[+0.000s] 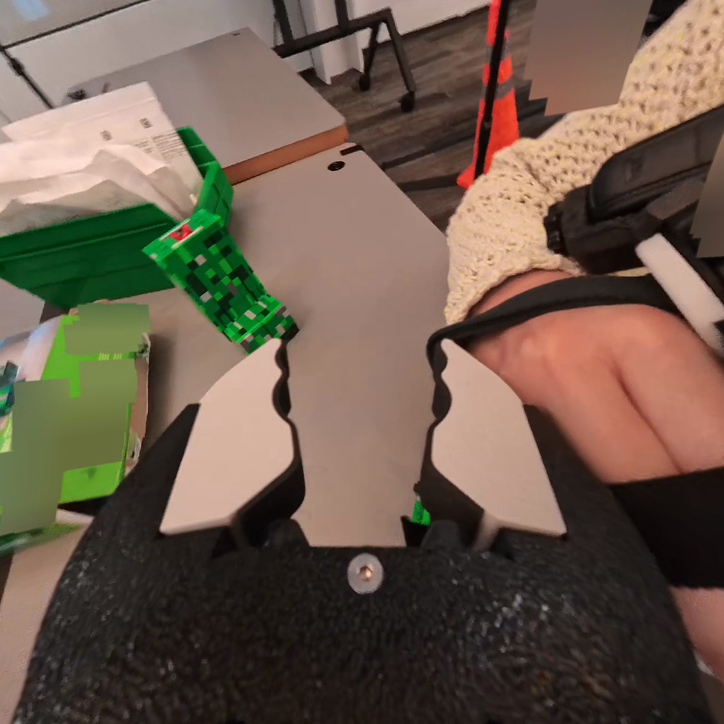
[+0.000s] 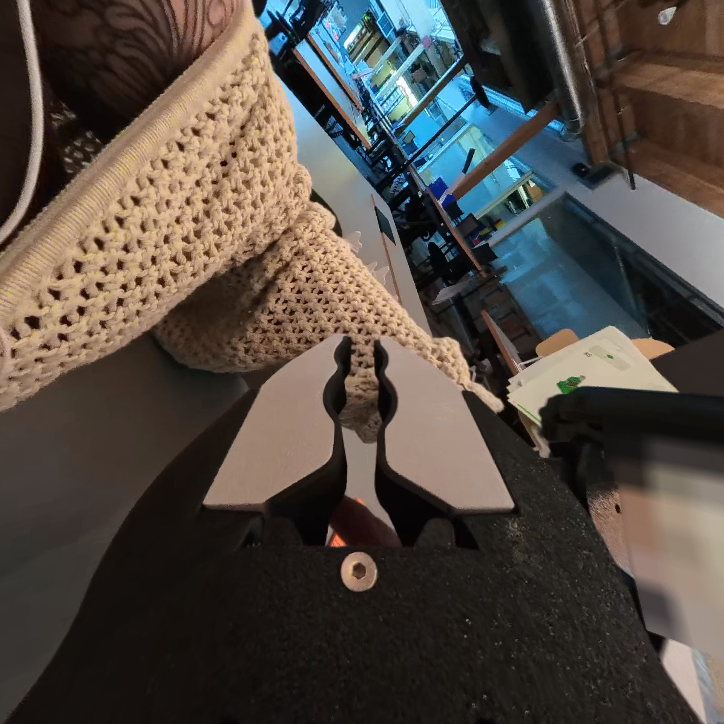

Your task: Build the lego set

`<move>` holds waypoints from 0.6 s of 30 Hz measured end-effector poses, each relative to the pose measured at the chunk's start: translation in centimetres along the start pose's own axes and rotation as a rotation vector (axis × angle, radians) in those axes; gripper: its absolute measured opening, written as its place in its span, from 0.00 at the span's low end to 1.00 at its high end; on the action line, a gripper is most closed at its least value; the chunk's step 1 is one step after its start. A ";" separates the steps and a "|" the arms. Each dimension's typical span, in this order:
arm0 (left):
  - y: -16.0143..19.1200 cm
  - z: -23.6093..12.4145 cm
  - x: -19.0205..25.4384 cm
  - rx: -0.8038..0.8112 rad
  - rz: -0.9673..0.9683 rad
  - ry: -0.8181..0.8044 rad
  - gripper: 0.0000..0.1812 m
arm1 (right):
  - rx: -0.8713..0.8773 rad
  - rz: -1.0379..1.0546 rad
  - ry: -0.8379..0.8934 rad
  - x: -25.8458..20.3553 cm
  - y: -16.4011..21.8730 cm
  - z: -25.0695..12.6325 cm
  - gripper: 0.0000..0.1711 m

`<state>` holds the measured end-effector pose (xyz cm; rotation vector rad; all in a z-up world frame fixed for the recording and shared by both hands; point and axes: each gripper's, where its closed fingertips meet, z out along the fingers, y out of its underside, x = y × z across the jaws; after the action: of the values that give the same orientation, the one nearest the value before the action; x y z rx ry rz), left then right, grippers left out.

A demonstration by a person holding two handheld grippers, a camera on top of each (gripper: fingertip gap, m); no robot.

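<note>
Your green pixel-patterned lego figure [image 1: 223,282] lies tilted on the grey worktop [image 1: 352,254], left of centre in the left wrist view, just beyond your left claw [image 1: 360,348], whose jaws stand wide apart and empty. A green bin [image 1: 78,250] stuffed with white paper bags [image 1: 90,164] sits at upper left. Your right claw [image 2: 361,344] looks nearly closed, seemingly with cream knit sleeve [image 2: 196,219] between the tips.

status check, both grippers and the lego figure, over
Left gripper open, empty, over the table. Right gripper nearly shut on knit sleeve. Green lego figure ahead-left, untouched. Hand close on the right.
</note>
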<state>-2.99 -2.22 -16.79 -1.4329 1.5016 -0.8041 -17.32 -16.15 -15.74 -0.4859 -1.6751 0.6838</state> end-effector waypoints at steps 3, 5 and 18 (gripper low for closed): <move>0.6 -1.4 -1.8 0.122 -0.133 -0.080 0.49 | 0.024 -0.020 0.089 1.2 0.5 -0.7 0.08; 1.5 -3.2 -3.8 0.203 -0.226 -0.185 0.49 | 0.051 0.004 0.169 2.7 0.8 -1.6 0.04; 15.0 -26.4 -4.6 0.114 -0.237 -1.315 0.38 | -0.129 0.513 0.750 13.7 21.0 -10.8 0.00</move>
<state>-33.38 1.06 -19.04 -1.5379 0.2757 0.0385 -10.68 10.14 -18.48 -1.1308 -0.8844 0.6440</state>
